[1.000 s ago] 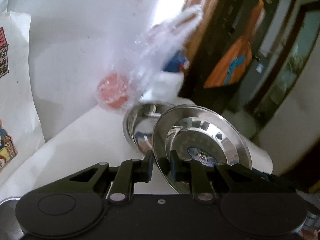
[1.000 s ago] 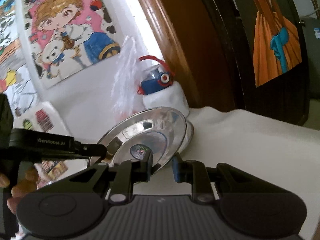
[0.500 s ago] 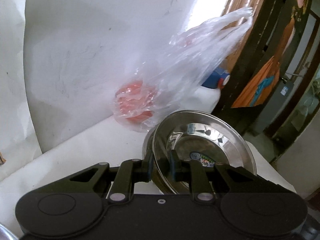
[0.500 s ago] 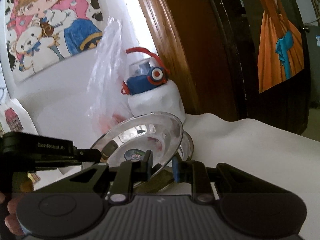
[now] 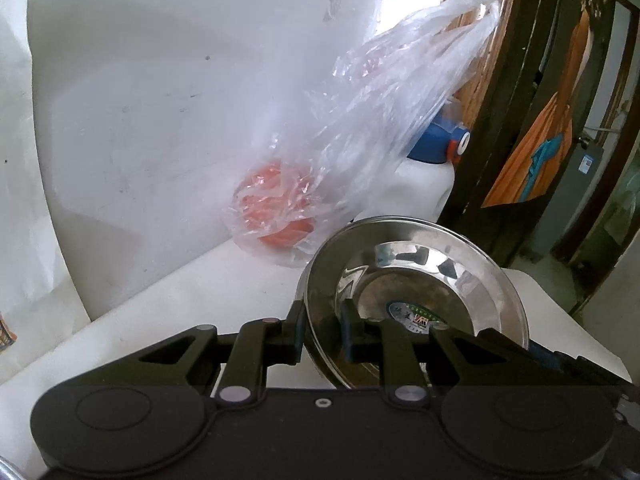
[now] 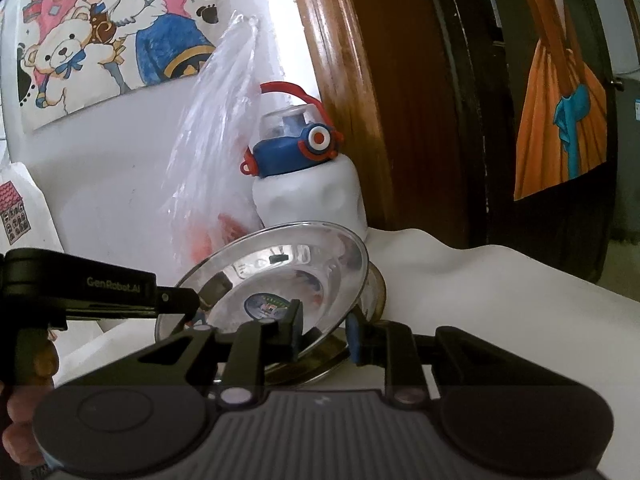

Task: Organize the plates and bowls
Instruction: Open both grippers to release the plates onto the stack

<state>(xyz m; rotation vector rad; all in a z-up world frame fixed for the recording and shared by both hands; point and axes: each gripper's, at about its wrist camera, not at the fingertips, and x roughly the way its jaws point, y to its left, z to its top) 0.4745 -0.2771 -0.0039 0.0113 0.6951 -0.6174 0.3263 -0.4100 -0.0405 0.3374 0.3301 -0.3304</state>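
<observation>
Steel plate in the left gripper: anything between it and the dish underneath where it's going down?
Nothing visible. The steel plate, pinched at its rim by the left gripper, sits tilted right over the steel dish on the white cloth. The plastic bag and water bottle stand behind, against the wall. The right gripper is open at the plate's near edge.

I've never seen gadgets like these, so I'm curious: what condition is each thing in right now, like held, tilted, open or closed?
Steel plate: tilted, rim pinched by the left gripper.
Steel dish underneath: resting on the white table.
Right gripper: open, fingers either side of the plate's rim.
Water bottle: upright, lid closed.
Plastic bag: standing up against the wall, something red inside.
</observation>
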